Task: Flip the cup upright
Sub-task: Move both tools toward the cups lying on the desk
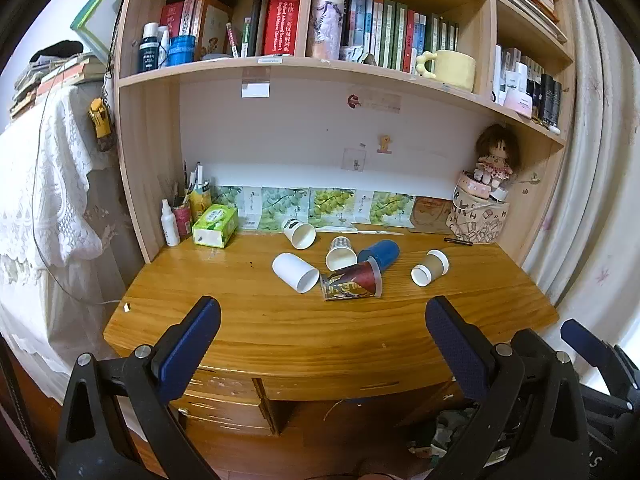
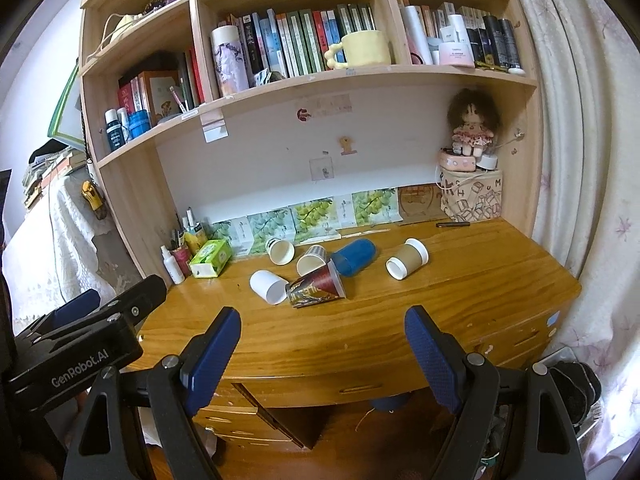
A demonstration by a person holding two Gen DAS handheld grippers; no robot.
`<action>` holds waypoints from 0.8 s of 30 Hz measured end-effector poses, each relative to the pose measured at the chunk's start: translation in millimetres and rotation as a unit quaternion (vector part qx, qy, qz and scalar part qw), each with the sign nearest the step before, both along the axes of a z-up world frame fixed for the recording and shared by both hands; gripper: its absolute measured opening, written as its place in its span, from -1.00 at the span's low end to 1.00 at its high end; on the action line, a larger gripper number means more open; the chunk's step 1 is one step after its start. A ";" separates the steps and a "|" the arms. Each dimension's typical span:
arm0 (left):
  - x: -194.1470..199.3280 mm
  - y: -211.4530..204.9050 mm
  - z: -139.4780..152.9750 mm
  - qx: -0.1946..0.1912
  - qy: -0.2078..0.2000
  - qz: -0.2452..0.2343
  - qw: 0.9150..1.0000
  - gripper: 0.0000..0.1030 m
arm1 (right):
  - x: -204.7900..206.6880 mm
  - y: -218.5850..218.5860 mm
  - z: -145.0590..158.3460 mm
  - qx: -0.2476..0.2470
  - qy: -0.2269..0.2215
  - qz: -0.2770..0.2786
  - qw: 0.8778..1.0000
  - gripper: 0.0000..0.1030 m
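Several cups lie on their sides on the wooden desk (image 1: 280, 328): a plain white cup (image 1: 293, 273) (image 2: 269, 287), a printed red-and-black cup (image 1: 352, 282) (image 2: 316, 289), a blue cup (image 1: 380, 253) (image 2: 354, 257), a brown cup with a white lid (image 1: 430, 267) (image 2: 407, 264), and two white paper cups (image 1: 300, 233) (image 1: 341, 253) behind. My left gripper (image 1: 323, 312) is open and empty, in front of the desk edge. My right gripper (image 2: 323, 322) is open and empty, also short of the cups.
A green tissue box (image 1: 215, 225), a white spray bottle (image 1: 169, 224) and a pen holder (image 1: 188, 204) stand at the back left. A patterned bag (image 1: 478, 220) with a doll (image 1: 496, 156) stands at the back right. A pen (image 1: 458, 242) lies beside it. Shelves hang overhead. Desk drawers (image 2: 516, 340) lie below.
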State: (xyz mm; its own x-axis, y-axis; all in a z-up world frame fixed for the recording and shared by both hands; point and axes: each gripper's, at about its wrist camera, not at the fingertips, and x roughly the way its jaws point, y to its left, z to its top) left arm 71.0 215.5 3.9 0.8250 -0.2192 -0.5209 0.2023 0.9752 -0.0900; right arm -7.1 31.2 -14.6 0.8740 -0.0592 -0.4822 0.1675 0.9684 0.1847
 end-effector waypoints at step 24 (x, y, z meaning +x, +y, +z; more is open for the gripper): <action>120.5 -14.8 -25.0 0.021 0.084 0.043 0.995 0.99 | 114.4 -17.2 -14.6 0.022 0.066 0.049 0.996 0.64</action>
